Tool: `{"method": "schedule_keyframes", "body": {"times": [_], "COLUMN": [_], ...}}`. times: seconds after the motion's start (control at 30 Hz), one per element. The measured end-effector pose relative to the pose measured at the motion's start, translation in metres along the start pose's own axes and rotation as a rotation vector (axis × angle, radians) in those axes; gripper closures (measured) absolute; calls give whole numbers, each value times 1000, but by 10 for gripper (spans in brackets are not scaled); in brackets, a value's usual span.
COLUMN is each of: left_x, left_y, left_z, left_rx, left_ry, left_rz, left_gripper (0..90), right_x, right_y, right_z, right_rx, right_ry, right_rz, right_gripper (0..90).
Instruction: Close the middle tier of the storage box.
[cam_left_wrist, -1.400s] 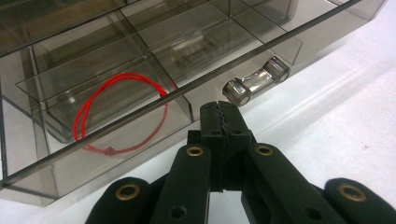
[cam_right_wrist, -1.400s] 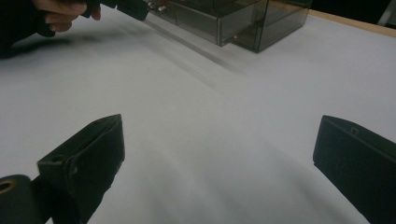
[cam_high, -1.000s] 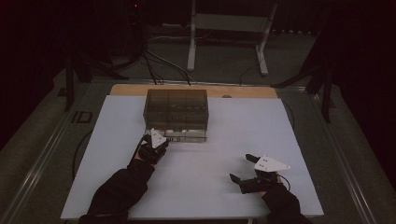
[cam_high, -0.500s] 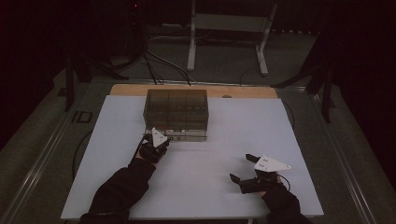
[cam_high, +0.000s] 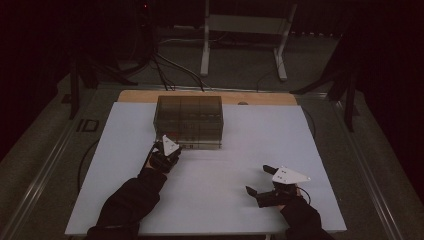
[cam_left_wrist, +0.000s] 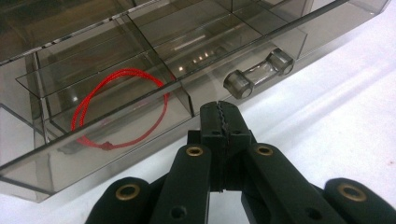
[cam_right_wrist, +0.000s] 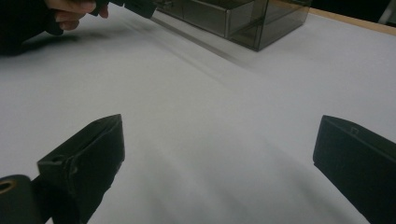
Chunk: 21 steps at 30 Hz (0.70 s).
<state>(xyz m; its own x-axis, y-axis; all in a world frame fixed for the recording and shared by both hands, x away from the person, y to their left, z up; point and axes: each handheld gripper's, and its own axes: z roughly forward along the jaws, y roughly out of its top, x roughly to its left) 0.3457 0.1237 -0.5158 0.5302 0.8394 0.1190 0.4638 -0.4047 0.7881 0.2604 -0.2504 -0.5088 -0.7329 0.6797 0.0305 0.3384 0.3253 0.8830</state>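
Note:
A smoky see-through drawer box (cam_high: 190, 119) stands at the middle back of the white table (cam_high: 250, 145). My left gripper (cam_high: 165, 150) is at its lower front left, jaws shut with nothing between them. In the left gripper view the shut tips (cam_left_wrist: 219, 112) point at the bottom drawer's front panel, just left of its clear bar handle (cam_left_wrist: 259, 74). A red cord loop (cam_left_wrist: 121, 107) lies in a compartment behind that panel. My right gripper (cam_high: 256, 179) rests low at the front right, wide open and empty (cam_right_wrist: 219, 140), well away from the box (cam_right_wrist: 233, 14).
A wooden strip (cam_high: 260, 98) edges the table's far side. Beyond it stand a metal frame (cam_high: 240, 35) and cables on the dark floor. The person's left hand (cam_right_wrist: 70, 9) shows at the top left of the right gripper view.

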Motion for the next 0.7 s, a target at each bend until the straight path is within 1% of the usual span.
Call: {"method": "schedule_keyframes", "body": {"times": [0.1, 0.17, 0.3, 0.4, 0.47, 0.57, 0.7], "left_x": [1, 1, 2, 4, 4, 6, 7], "left_y": [1, 1, 2, 3, 4, 4, 4], "left_z": [0, 0, 0, -1, -1, 0, 1], "left_rx": [4, 1, -5, -8, -7, -19, -8], "left_ry": [1, 0, -5, 0, -1, 3, 3], "left_rz": [4, 1, -3, -1, -5, -14, -9], "left_gripper": [900, 900, 900, 900, 900, 900, 900], "right_x": [0, 0, 0, 0, 0, 1, 1], "right_y": [1, 0, 0, 0, 1, 0, 0], "right_z": [0, 0, 0, 0, 0, 0, 0], "right_rx": [-7, 2, -6, 0, -5, 2, -4], "right_ry": [0, 0, 0, 0, -2, -1, -1], "right_rz": [-2, -1, -3, 0, -3, -6, -3], "right_gripper": [24, 24, 24, 24, 24, 24, 24]}}
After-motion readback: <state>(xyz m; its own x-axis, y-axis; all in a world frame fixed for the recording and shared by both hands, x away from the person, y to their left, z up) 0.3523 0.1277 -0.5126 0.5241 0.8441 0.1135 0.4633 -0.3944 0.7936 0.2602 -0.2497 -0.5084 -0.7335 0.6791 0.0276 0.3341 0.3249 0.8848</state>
